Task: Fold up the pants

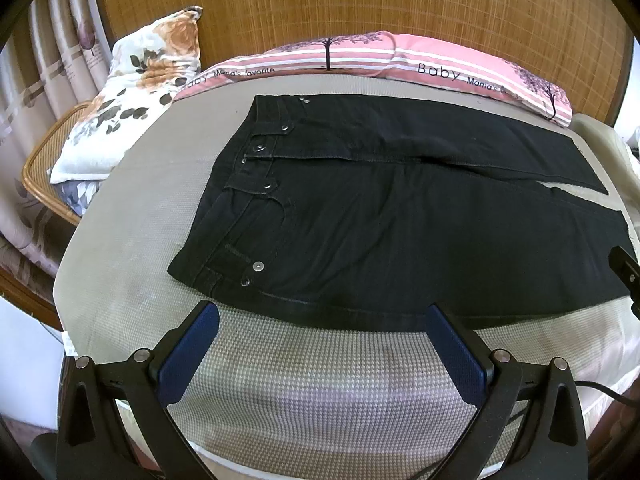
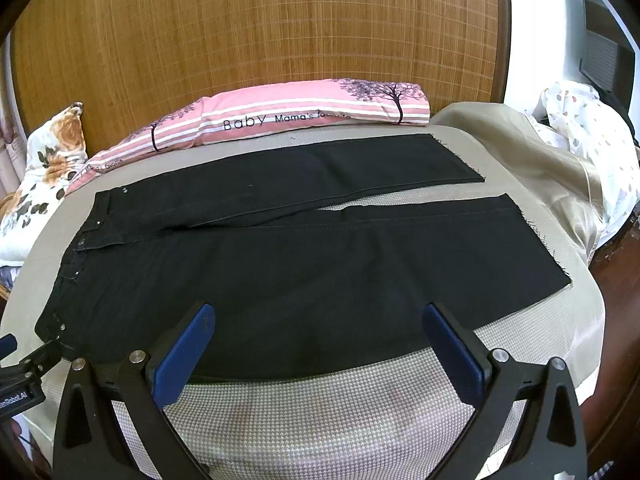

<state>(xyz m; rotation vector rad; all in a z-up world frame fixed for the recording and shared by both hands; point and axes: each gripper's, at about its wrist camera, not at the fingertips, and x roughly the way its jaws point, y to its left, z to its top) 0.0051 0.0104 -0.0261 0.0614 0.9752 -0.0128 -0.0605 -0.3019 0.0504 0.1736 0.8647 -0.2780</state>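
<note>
Black pants [image 1: 380,216] [image 2: 300,264] lie flat on a beige checked bed cover [image 1: 320,380] [image 2: 320,412], waistband to the left, both legs stretched to the right with a narrow gap between them. My left gripper [image 1: 322,314] hovers open just short of the near edge of the hip area, nothing between its blue pads. My right gripper [image 2: 320,314] is open over the near leg's lower edge, also empty. The right gripper shows at the right edge of the left wrist view, and the left gripper [image 2: 24,364] at the left edge of the right wrist view.
A pink striped pillow [image 1: 400,56] [image 2: 300,116] lies along the far side against a woven bamboo headboard [image 2: 260,40]. A floral pillow [image 1: 132,96] rests on a wicker tray at the far left. Rumpled beige and white bedding [image 2: 560,152] is piled at the right.
</note>
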